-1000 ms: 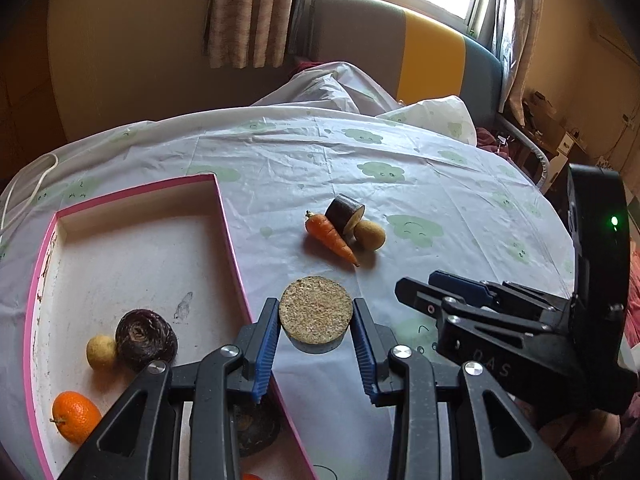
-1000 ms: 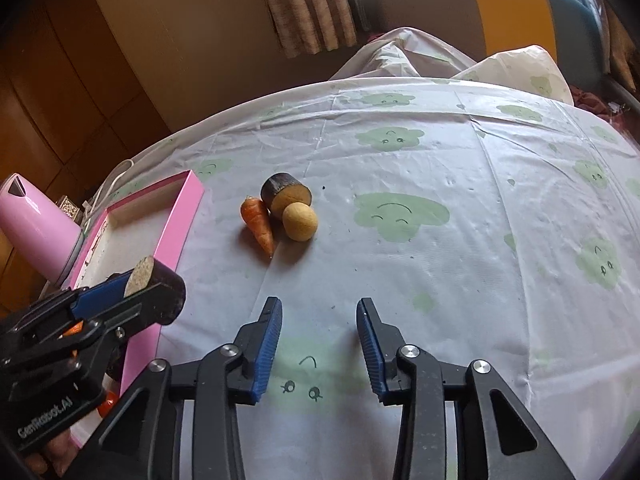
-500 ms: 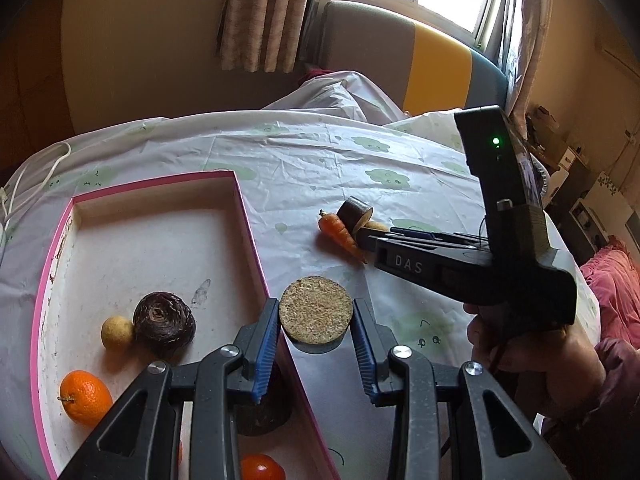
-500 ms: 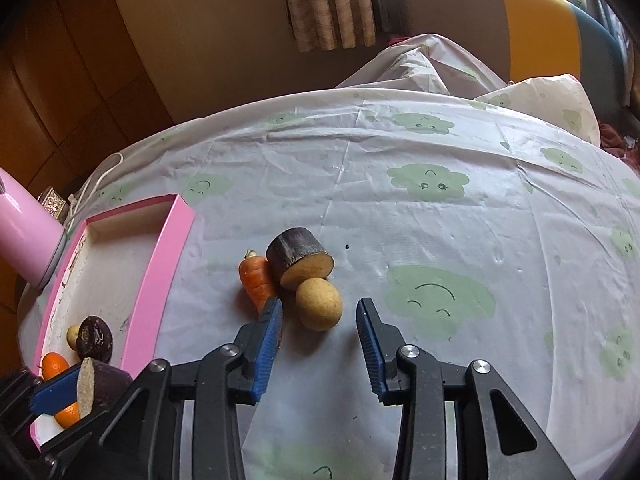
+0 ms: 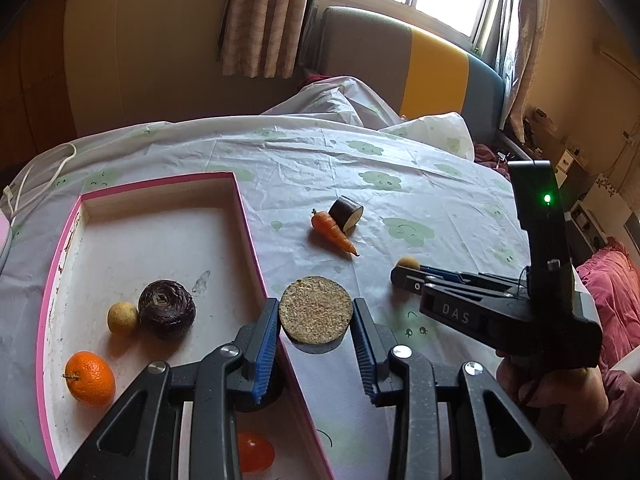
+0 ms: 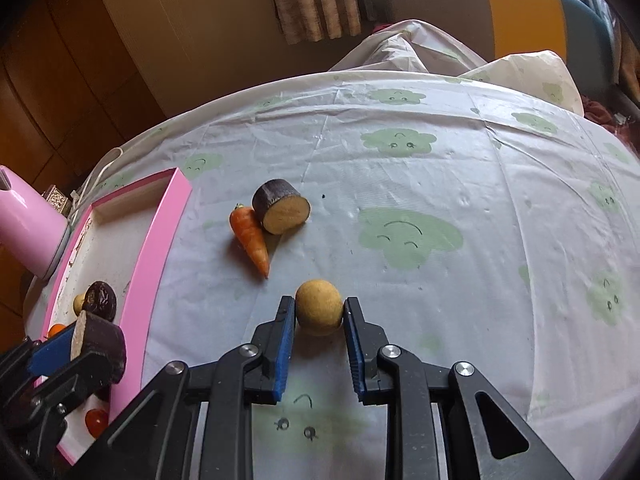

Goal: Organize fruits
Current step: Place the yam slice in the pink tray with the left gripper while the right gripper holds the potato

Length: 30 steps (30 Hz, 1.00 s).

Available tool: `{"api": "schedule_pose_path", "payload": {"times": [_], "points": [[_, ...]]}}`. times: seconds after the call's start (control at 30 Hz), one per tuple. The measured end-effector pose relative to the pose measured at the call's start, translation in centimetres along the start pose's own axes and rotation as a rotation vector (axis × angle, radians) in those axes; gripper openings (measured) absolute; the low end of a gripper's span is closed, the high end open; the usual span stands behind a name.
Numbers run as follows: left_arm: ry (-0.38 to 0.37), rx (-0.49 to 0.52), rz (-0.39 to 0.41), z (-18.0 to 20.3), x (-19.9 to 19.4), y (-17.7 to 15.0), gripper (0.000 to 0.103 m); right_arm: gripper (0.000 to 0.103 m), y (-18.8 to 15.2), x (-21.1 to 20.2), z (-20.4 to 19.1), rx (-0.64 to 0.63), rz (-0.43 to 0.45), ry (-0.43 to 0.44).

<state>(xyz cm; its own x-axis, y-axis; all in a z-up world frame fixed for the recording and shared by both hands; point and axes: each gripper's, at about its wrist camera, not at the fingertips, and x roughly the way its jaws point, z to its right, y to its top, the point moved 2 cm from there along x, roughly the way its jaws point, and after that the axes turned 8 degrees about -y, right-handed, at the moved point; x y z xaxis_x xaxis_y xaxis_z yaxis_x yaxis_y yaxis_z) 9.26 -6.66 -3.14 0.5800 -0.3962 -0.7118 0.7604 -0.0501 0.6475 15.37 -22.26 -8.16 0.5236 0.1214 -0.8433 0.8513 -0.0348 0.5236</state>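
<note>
The right tongs (image 6: 319,314) have just been closing and are now gripping the yellow ball fruit (image 6: 319,312) near the carrot (image 6: 250,238); the left tongs (image 5: 316,334) are gripping an eggplant slice (image 5: 316,312) over the pink tray (image 5: 248,240) rim, so both are heading trayward

Left gripper (image 5: 316,342) angling down, jaws clamping flat cut disc (image 5: 316,316). Right gripper (image 6: 319,322) angling down, jaws just closing, pads pressing small yellow ball (image 6: 319,307). Hand (image 5: 548,392) gripping right handle.
</note>
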Motion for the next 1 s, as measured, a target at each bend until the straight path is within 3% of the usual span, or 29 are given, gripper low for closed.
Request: {"api": "schedule_pose_path", "payload": {"times": [0.33,0.57,1.0], "points": [[0.001,-0.003,0.017,0.3,-1.9,-1.4,0.036,0.024,-3.5,-2.3,0.0,0.002,-0.006,-0.02],[0.025,-0.036,0.027,-1.2,-3.1,-2.5,0.036,0.024,-5.4,-3.4,0.1,0.009,0.04,-0.031],[0.175,-0.186,0.106,-10.3,-5.5,-0.4,0.036,0.024,-5.3,-2.9,0.0,-0.011,0.023,-0.042]]}}
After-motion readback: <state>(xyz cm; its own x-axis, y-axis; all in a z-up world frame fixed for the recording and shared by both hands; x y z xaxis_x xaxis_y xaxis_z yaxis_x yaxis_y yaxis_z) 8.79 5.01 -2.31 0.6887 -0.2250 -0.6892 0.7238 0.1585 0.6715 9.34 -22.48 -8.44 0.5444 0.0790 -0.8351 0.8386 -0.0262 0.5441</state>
